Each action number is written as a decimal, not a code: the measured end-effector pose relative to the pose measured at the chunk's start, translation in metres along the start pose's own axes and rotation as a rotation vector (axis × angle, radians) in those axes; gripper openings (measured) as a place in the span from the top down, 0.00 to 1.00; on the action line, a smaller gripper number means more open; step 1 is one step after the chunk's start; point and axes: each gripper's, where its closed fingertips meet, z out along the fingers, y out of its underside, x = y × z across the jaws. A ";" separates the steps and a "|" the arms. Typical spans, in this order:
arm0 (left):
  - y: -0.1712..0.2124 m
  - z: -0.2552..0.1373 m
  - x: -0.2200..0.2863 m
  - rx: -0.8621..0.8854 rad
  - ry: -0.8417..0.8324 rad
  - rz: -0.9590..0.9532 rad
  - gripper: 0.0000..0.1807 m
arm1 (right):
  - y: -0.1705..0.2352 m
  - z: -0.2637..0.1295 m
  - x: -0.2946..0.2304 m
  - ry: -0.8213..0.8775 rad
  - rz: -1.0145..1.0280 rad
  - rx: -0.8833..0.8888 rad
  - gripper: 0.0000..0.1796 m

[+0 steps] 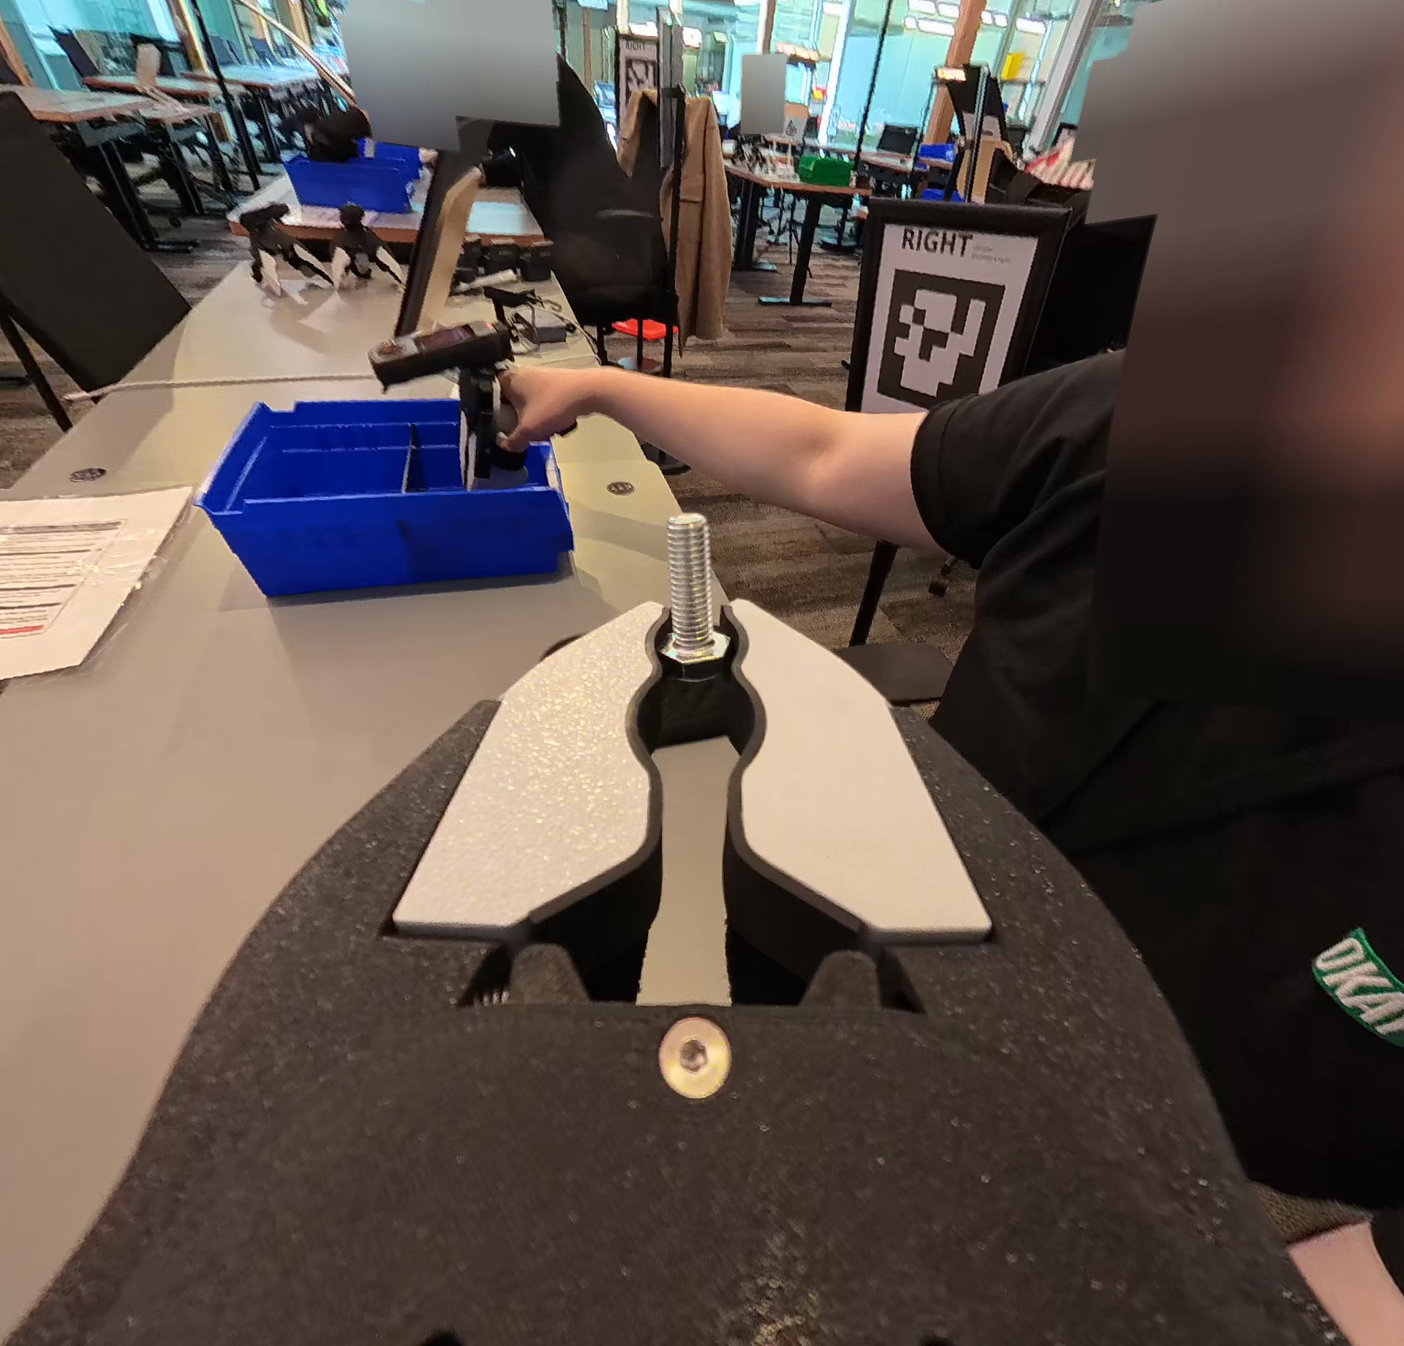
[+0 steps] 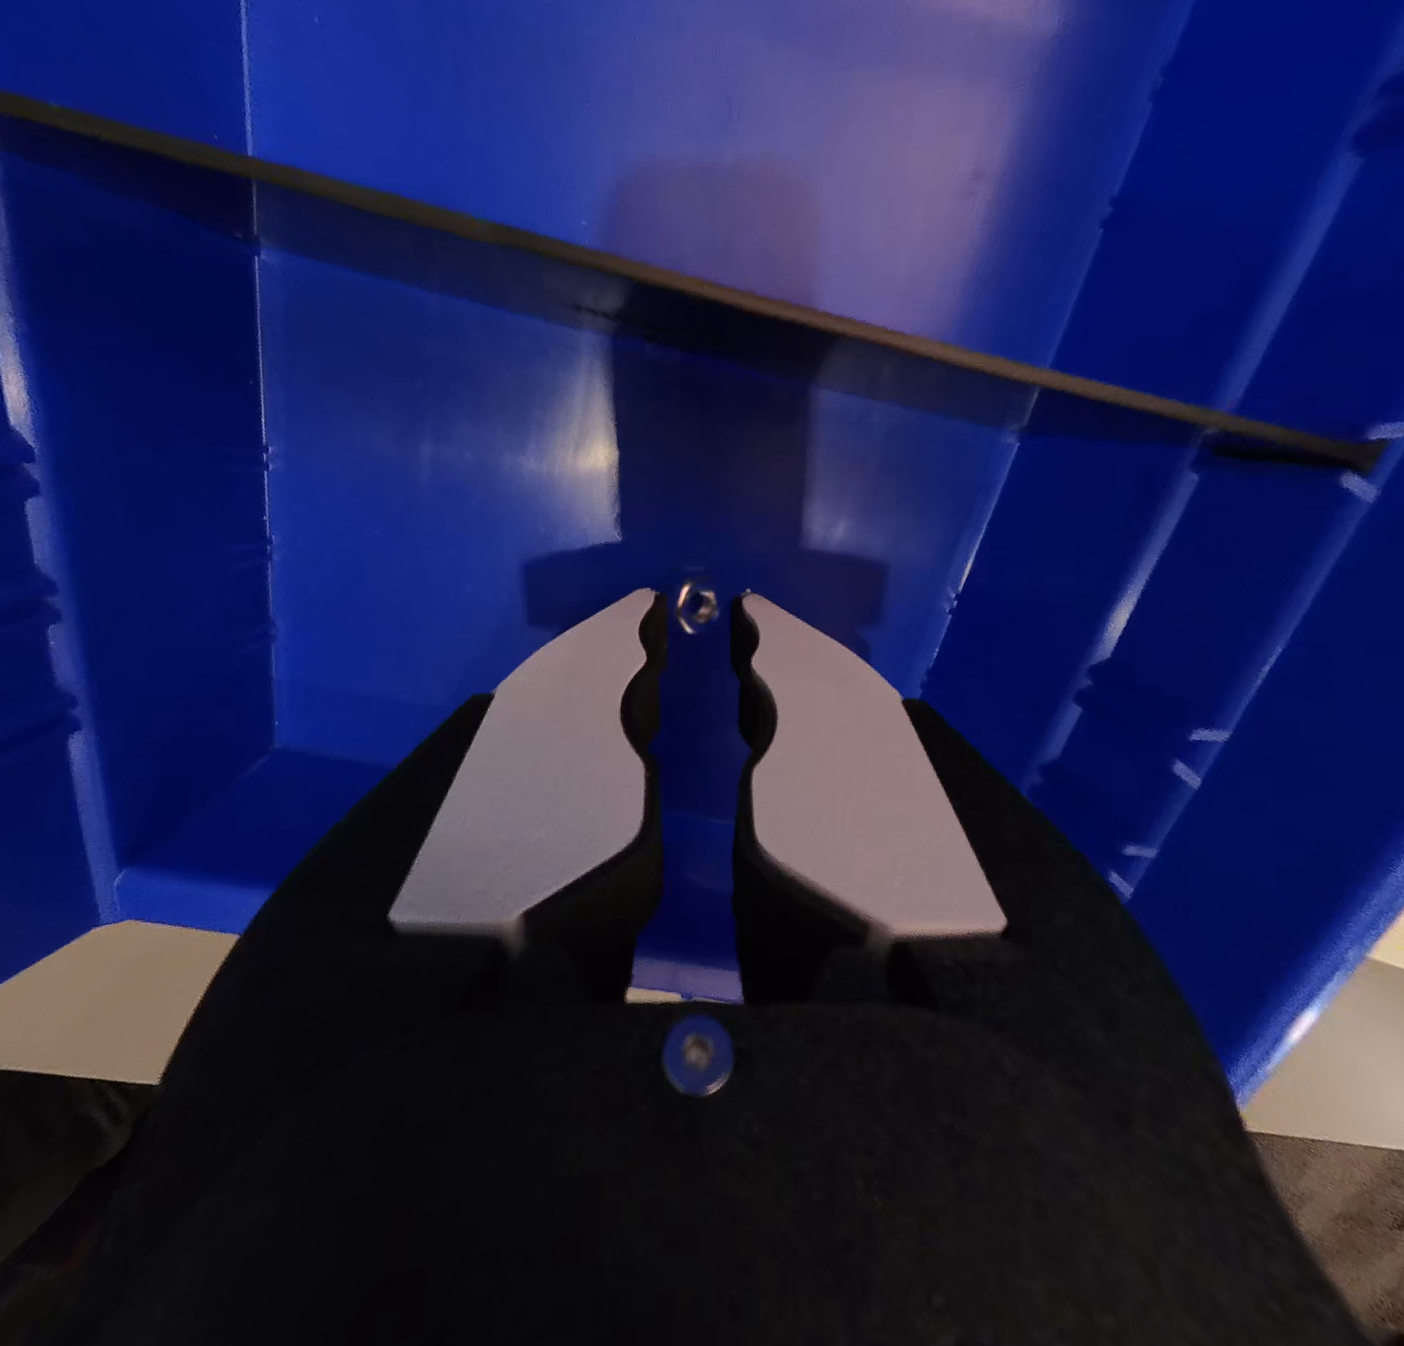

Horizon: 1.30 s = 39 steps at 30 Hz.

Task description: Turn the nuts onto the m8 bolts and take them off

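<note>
My left gripper (image 1: pixel 694 614) is shut on the hex head of a silver M8 bolt (image 1: pixel 688 573). The bolt stands upright with its threaded shank pointing up, above the grey table (image 1: pixel 228 740). No nut is on the shank. My right gripper (image 2: pixel 699 601) is open and reaches down into a blue bin (image 2: pixel 425 626). A small silver nut (image 2: pixel 697 609) lies on the bin floor between its fingertips, and neither tip touches it. In the left wrist view the right gripper (image 1: pixel 486 459) dips into the right compartment of the bin (image 1: pixel 380 542), held by a hand.
A black divider (image 2: pixel 684 307) crosses the bin. A printed sheet (image 1: pixel 68 565) lies left of the bin. The person's arm (image 1: pixel 760 436) stretches over the table's right edge. A patterned marker board (image 1: pixel 942 322) stands on the floor to the right. Spare grippers (image 1: pixel 304 246) stand at the back. The left gripper's tips are roughly 60 cm from the right gripper's.
</note>
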 end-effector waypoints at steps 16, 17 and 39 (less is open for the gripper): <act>-0.016 0.027 -0.062 0.150 -0.318 0.056 0.94 | -0.128 -0.291 -0.291 -0.375 -0.566 1.054 0.82; -0.017 0.029 -0.064 0.165 -0.323 0.049 0.94 | -0.127 -0.303 -0.327 -0.470 -0.625 1.110 0.83; -0.026 0.037 -0.049 0.194 -0.291 0.077 0.94 | -0.126 -0.285 -0.497 -0.941 -0.854 1.119 0.96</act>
